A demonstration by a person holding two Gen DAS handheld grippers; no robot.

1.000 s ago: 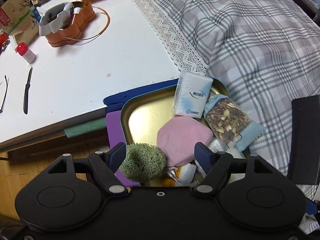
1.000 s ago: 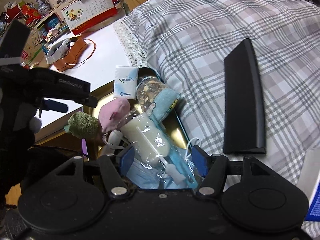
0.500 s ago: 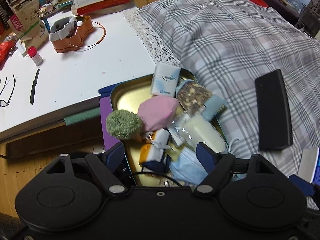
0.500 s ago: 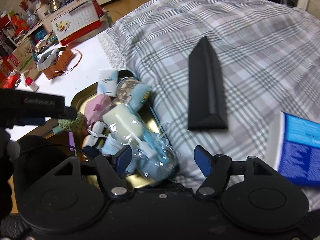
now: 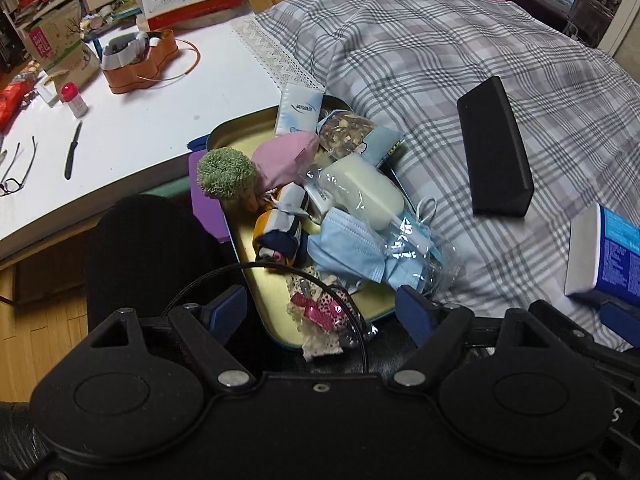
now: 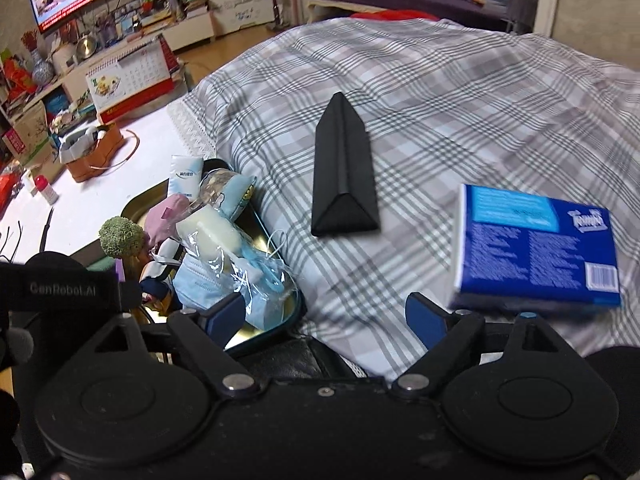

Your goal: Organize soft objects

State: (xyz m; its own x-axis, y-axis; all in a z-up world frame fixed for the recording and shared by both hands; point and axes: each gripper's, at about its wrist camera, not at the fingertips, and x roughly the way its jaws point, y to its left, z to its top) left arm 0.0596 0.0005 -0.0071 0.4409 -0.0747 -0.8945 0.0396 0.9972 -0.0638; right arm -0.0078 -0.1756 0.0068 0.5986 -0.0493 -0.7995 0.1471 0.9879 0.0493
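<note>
A gold metal tray [image 5: 240, 136] [image 6: 138, 204] sits at the edge of a plaid bedcover and holds a pile of soft things: a green fuzzy ball [image 5: 226, 174] [image 6: 121, 236], a pink pouch [image 5: 282, 156], a tissue pack [image 5: 298, 110] [image 6: 184, 176], a blue face mask [image 5: 346, 250] [image 6: 200, 280], a wrapped cream item [image 5: 366, 190] [image 6: 208, 232] and a lacy pink piece [image 5: 320, 312]. My left gripper [image 5: 320, 312] is open and empty above the tray's near end. My right gripper [image 6: 324, 316] is open and empty over the bedcover beside the tray.
A black triangular case [image 5: 494, 146] [image 6: 344, 172] and a blue tissue box [image 6: 536, 244] [image 5: 608, 252] lie on the plaid cover [image 6: 440, 92]. The white table [image 5: 140, 128] at left holds an orange tin [image 5: 138, 62], a knife [image 5: 72, 150], glasses and a calendar.
Both grippers have pulled back and up from the tray. More of the tray, the black case and the blue box have come into view. The pile has not moved.
</note>
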